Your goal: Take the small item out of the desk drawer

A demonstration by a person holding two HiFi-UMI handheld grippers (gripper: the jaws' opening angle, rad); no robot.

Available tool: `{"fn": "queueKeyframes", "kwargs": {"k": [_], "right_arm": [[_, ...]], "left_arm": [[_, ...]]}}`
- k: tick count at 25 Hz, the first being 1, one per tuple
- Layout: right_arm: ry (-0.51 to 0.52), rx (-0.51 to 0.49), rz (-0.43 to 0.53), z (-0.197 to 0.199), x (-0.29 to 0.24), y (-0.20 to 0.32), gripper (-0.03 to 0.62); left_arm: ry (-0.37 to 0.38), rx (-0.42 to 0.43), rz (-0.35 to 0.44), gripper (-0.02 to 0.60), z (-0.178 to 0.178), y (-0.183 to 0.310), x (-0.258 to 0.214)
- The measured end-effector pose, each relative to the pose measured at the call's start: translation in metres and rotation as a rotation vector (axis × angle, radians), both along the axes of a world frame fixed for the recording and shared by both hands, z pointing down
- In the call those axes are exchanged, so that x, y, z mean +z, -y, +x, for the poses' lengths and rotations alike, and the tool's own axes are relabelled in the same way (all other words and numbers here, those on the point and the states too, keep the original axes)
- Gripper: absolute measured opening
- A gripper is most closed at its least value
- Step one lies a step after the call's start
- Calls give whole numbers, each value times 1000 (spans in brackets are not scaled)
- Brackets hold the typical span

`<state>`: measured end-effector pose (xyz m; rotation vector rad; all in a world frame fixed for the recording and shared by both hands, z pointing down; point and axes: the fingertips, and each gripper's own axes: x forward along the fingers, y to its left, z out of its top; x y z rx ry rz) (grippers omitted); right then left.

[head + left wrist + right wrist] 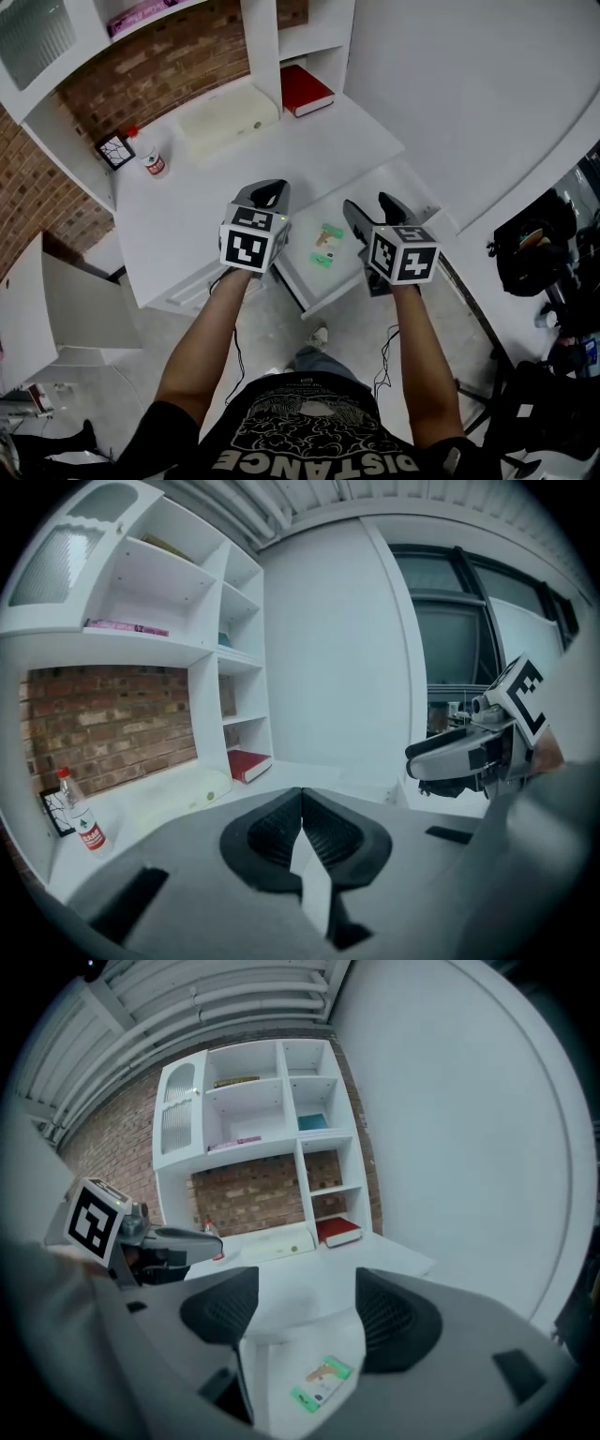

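the desk drawer (302, 246) stood open with the small item (326, 246) lying flat inside it, not yet lifted, the right hand-held gripper (370, 211) above it spread and empty and the left hand-held gripper (267, 195) pressed together over the surface (187, 206), so the grasp and lift-out remained.

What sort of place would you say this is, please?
Probably a study or home office, possibly a staged one: a white desk with an open drawer, shelves against a brick wall, and a red book.
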<state>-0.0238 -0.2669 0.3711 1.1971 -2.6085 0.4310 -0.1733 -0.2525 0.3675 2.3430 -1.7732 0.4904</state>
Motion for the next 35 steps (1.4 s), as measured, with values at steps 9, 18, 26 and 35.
{"fn": "queueKeyframes", "kwargs": {"k": [9, 18, 26, 35], "right_arm": [[-4, 22, -46, 9, 22, 69, 328], [-22, 27, -134, 9, 55, 83, 348], [-69, 94, -240, -10, 101, 67, 368], [-113, 220, -361, -27, 155, 56, 390]], "left_arm": [[8, 35, -36, 6, 14, 77, 14], [21, 74, -74, 6, 22, 100, 35], [1, 180, -96, 6, 13, 101, 57], [-6, 307, -108, 6, -2, 105, 84]]}}
